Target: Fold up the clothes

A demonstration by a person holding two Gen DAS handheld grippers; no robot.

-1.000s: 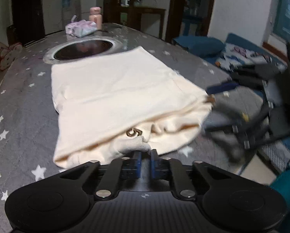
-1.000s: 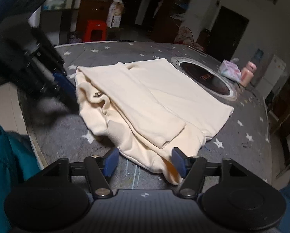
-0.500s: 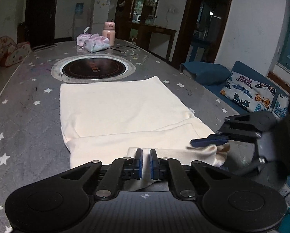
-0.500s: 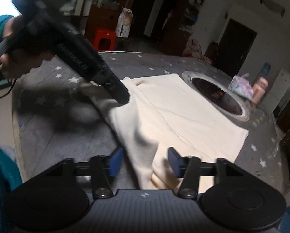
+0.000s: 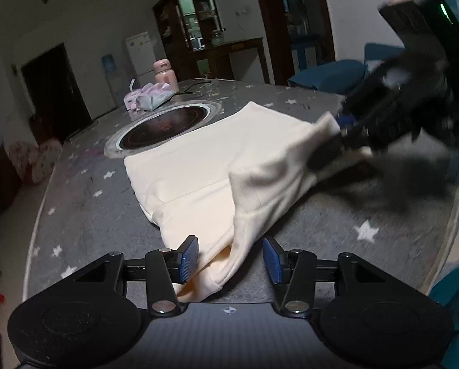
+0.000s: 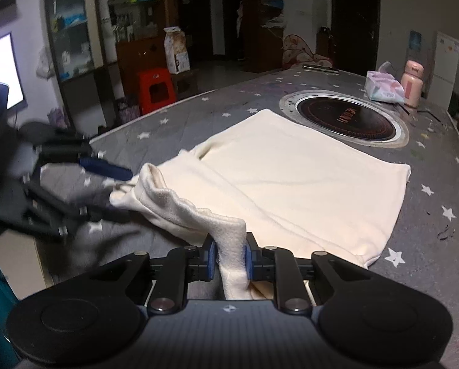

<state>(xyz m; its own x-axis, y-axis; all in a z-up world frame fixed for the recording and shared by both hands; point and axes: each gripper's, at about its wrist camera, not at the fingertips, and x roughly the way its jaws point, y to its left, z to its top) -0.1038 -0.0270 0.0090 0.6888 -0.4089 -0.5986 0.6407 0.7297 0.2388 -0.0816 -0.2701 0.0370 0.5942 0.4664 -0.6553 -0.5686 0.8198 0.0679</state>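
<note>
A cream garment lies partly folded on the grey star-patterned table. In the left wrist view my left gripper is open, its blue pads either side of the garment's near corner. The right gripper shows there at the right, blurred, pinching the garment's raised right corner. In the right wrist view my right gripper is shut on a bunched fold of the cream garment. The left gripper shows at the left, open, by the garment's far corner.
A round black hob is set in the table beyond the garment. A tissue pack and a pink bottle stand behind it. The table's edge runs close on the right. A red stool stands on the floor.
My left gripper has opened and let go of the garment's near edge. My right gripper has shut on a fold of the garment and lifted it.
</note>
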